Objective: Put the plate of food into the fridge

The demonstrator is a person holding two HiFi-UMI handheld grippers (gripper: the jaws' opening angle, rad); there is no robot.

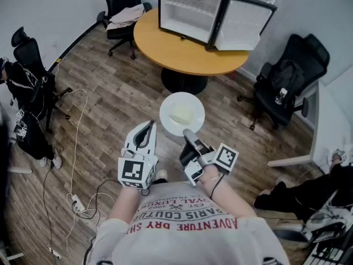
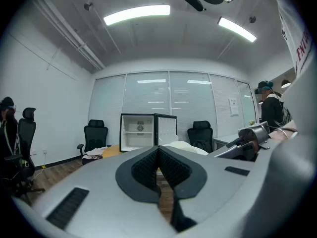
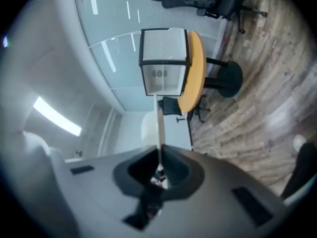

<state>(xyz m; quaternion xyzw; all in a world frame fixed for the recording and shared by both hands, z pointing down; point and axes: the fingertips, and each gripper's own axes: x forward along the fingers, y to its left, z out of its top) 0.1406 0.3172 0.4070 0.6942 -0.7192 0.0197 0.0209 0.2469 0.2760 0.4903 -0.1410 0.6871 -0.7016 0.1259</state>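
A white plate [image 1: 194, 101] with a pale yellow piece of food [image 1: 181, 115] hangs level over the wooden floor, in front of the person's chest. My right gripper [image 1: 189, 134] is shut on its near rim; in the right gripper view the plate [image 3: 159, 128] shows edge-on between the jaws of the right gripper [image 3: 160, 163]. To the plate's left, my left gripper [image 1: 149, 125] is shut with nothing in it, and in its own view the left gripper [image 2: 158, 155] has its pads together. The small white fridge [image 1: 190, 10] stands ahead on a round wooden table [image 1: 176, 51], its door [image 1: 240, 24] swung open to the right.
Black office chairs stand round the table: one with cloth on it [image 1: 124, 10] at the back left, one [image 1: 287, 90] at the right, one [image 1: 30, 76] at the far left. Cables [image 1: 77, 148] trail over the floor at the left. A white desk [image 1: 331, 126] edges the right side.
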